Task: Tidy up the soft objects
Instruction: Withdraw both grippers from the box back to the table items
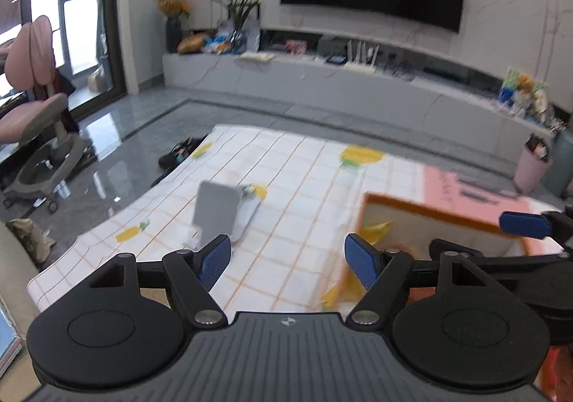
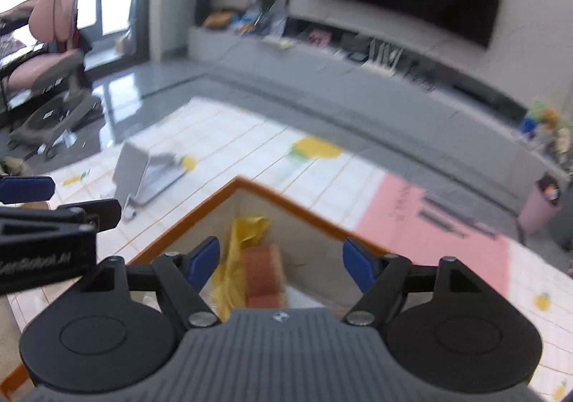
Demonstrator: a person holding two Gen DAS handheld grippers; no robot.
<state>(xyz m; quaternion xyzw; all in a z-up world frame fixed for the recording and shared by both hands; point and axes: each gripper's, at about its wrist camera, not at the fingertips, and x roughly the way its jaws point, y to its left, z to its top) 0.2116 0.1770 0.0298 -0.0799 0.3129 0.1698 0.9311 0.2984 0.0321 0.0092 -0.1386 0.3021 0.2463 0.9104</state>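
Note:
An orange-rimmed beige storage box [image 2: 272, 194] stands on the checked tablecloth; it also shows in the left wrist view [image 1: 429, 212]. Inside lie a yellow soft cloth [image 2: 243, 233] and an orange-brown block-shaped soft object [image 2: 263, 276]. My right gripper [image 2: 281, 264] is open and empty, held above the box's inside. My left gripper [image 1: 288, 258] is open and empty, over the tablecloth just left of the box. The left gripper's fingers [image 2: 28, 187] show at the left edge of the right wrist view.
A grey tablet-like stand [image 1: 222, 212] lies on the tablecloth left of the box. A pink sheet [image 2: 447, 219] lies beyond the box. A pink chair [image 1: 32, 97] stands on the floor at left. A TV bench [image 1: 322, 79] lines the far wall.

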